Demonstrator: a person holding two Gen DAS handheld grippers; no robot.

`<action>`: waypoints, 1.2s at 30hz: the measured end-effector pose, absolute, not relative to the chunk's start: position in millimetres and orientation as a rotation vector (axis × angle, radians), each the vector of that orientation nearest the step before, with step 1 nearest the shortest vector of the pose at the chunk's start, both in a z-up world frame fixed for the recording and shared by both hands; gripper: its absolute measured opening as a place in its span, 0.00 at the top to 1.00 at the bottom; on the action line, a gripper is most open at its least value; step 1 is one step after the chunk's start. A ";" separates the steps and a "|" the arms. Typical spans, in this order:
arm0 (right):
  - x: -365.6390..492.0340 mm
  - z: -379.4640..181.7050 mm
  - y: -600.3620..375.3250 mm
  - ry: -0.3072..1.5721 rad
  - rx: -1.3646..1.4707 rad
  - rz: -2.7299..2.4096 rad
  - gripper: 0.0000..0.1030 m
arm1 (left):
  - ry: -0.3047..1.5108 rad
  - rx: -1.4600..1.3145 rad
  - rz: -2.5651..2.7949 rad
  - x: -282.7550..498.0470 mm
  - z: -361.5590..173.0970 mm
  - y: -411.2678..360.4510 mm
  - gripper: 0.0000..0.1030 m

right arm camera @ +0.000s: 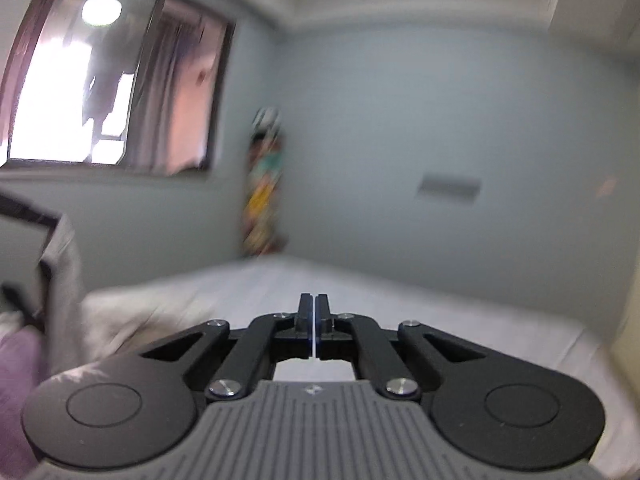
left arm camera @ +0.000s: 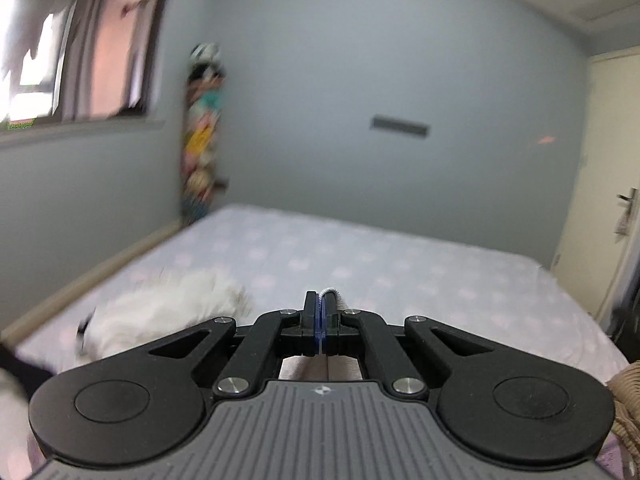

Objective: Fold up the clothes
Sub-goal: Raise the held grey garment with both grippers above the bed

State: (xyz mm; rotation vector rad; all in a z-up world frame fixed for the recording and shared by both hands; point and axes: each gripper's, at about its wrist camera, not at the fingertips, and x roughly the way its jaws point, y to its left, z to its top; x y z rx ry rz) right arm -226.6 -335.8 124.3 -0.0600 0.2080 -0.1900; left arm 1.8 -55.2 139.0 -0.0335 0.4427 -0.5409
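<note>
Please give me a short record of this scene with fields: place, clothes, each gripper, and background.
place: bedroom, bed with pale dotted sheet
clothes: white garment lying on the bed, left of the left gripper; grey cloth hanging at the left edge of the right view
left gripper: shut on a thin grey-white cloth edge
right gripper: shut, nothing seen between the fingers
background: window, skateboard leaning in the corner, door
image quality: blurred
</note>
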 end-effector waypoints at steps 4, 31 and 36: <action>-203.8 66.1 -307.1 0.384 -0.036 -0.058 0.95 | 0.484 -0.060 -0.494 28.1 123.0 -42.7 1.00; -106.3 -81.4 -127.8 0.846 -0.357 0.514 0.58 | 0.543 -0.021 -0.466 86.0 100.5 -45.1 1.00; -103.8 -90.9 -126.2 0.858 -0.386 0.487 0.73 | 0.547 -0.029 -0.467 85.0 101.8 -39.9 1.00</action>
